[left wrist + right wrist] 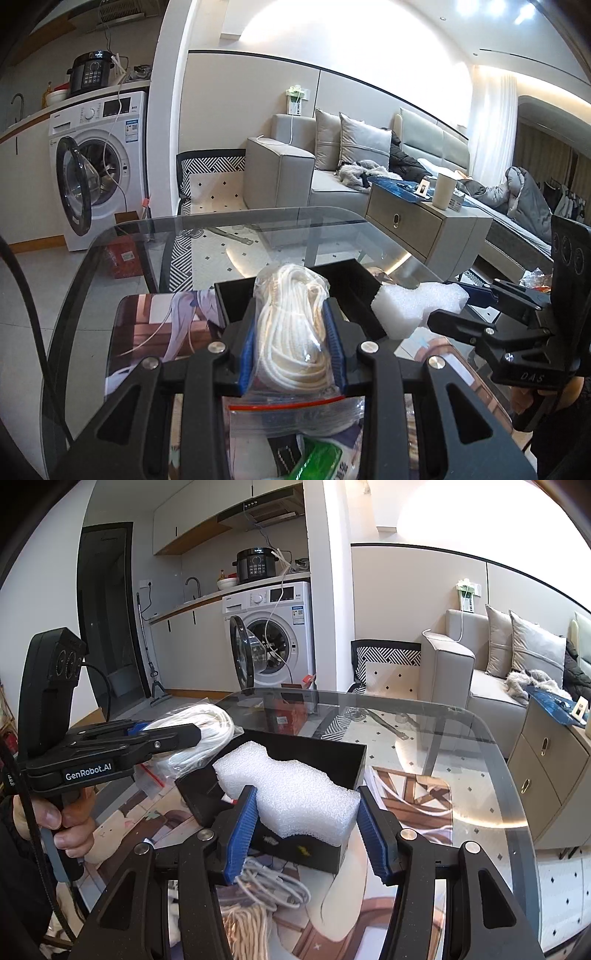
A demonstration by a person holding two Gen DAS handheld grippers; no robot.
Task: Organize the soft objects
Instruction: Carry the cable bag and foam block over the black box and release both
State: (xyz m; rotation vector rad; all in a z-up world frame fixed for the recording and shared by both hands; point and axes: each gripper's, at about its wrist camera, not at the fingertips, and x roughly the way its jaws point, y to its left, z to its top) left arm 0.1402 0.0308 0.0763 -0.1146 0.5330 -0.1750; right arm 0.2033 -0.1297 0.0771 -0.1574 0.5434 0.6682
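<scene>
White rope bag (291, 325) is pinched in the left gripper (292, 347); the right gripper (306, 830) clamps foam (291, 794).

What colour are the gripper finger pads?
Blue, ribbed pads; clearest in the right wrist view.

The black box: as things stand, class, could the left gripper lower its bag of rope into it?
Probably yes: the left gripper holds the bag of rope beside the open black box, though the foam block crowds the opening.
</scene>
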